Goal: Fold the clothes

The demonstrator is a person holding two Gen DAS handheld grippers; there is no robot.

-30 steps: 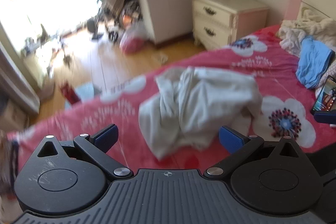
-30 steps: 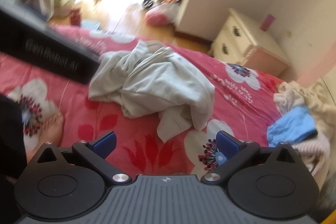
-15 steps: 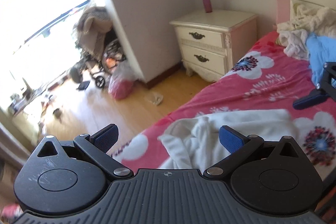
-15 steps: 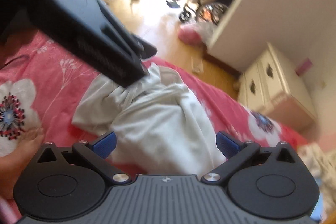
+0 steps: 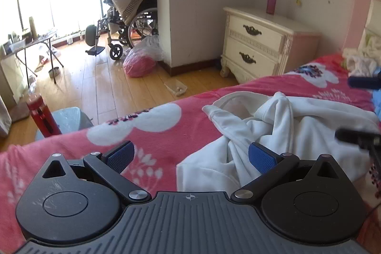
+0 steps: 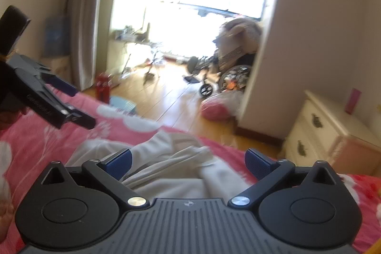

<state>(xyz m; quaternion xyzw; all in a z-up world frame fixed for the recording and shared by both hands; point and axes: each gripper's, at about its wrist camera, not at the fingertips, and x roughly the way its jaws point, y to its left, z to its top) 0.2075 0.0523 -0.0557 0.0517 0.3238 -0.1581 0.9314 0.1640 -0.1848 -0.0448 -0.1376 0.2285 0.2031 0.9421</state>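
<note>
A crumpled white cotton garment [image 5: 281, 132] lies bunched on the red flowered bedspread [image 5: 166, 135], lower right of the left wrist frame. The left gripper [image 5: 190, 156], jaws wide and empty, sits just beside its left edge. The right gripper [image 6: 188, 163], also wide and empty, hovers over it. Best next: pinch one clear hem edge, not the bunched middle.

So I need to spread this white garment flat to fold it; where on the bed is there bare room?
The clearest patch is the red bedspread left of the crumpled white garment, toward the floor-side edge, under the open left gripper. Toward the headboard it is crowded with a clothes pile.
</note>
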